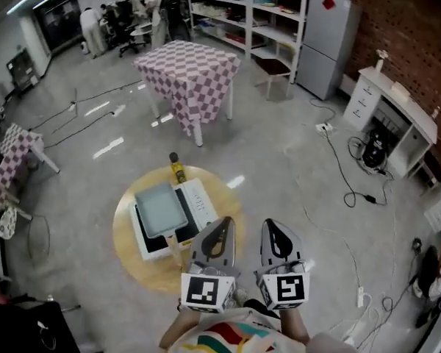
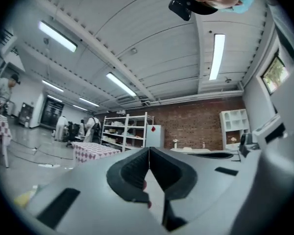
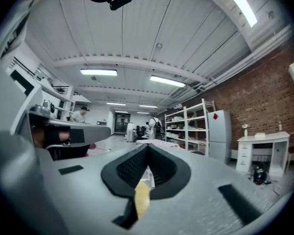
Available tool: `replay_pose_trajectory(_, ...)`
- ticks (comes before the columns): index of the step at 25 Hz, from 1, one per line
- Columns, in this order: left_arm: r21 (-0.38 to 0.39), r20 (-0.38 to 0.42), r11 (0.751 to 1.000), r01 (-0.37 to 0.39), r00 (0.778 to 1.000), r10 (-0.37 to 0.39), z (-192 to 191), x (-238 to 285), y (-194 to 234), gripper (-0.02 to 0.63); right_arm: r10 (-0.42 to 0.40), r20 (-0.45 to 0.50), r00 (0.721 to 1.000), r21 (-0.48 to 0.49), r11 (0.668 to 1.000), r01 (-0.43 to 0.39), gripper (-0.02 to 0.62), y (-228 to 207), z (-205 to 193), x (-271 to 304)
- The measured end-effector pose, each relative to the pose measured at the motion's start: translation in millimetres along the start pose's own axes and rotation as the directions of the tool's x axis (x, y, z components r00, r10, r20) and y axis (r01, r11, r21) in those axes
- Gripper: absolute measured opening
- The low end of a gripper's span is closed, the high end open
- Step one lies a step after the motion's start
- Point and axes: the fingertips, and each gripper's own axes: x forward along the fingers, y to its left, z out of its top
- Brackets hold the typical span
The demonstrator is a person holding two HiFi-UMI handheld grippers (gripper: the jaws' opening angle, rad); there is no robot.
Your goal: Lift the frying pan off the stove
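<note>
No lift yet: the square grey frying pan with the pale wooden handle (image 1: 160, 208) is seen sitting flat on the white and black countertop stove (image 1: 200, 199), left of centre in the lower half of the head view. The stove rests on the round wooden table (image 1: 130, 259), and a small yellow bottle with a dark cap (image 1: 177, 169) stands at the table's upper edge, just beyond the stove.

The left gripper (image 1: 219, 230) is held at the bottom centre of the frame, at the table's right edge, with the pan's handle just to its left and nothing touched. In its own view the left gripper (image 2: 149, 153) is aimed at the room and ceiling, the dark ribbed jaws pressed together with nothing caught between them. The right gripper (image 1: 275, 230) is held beside it, off the table over the floor. Its own view shows the right gripper (image 3: 147, 151) likewise closed up and gripping nothing.

So the whole task is judged to lie ahead: a gripper has to be opened, brought down to the handle, closed on it, and the pan raised clear.

The pan itself looks shallow, with rounded corners and a matte grey inside, apparently empty. The handle is pointed down the frame towards the grippers, so a short reach is expected.
</note>
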Motion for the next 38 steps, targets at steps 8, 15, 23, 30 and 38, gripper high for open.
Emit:
replay_pose_trajectory(8,0.06,-0.001,0.901,-0.429,0.903,0.43,13,-82,118,0.006,0.336,0.079,0.939,-0.06,0.942,-0.331,-0.006,100,19,70)
replay_pose_trajectory(15,-0.025,0.06,0.781,-0.624,0.779,0.624,23,-152,172,0.006,0.526,0.155,0.836,-0.085,0.851,-0.519,-0.006,172,28,76)
replay_pose_trajectory(23,-0.083,0.047,0.728,-0.68,0.728,0.684,46,-199,198,0.006,0.583,0.147,0.799,-0.103,0.812,-0.574,-0.006,218,50,64)
replay_pose_trajectory(30,-0.141,0.025,0.781,-0.609,0.786,0.617,29,-173,211,0.006,0.568,0.126,0.814,-0.101,0.823,-0.559,-0.006,220,38,74)
replay_pose_trajectory(38,-0.406,-0.181,0.864,-0.296,0.953,0.241,-28,-128,220,0.013,0.524,0.096,0.846,-0.106,0.851,-0.515,-0.006,206,29,80)
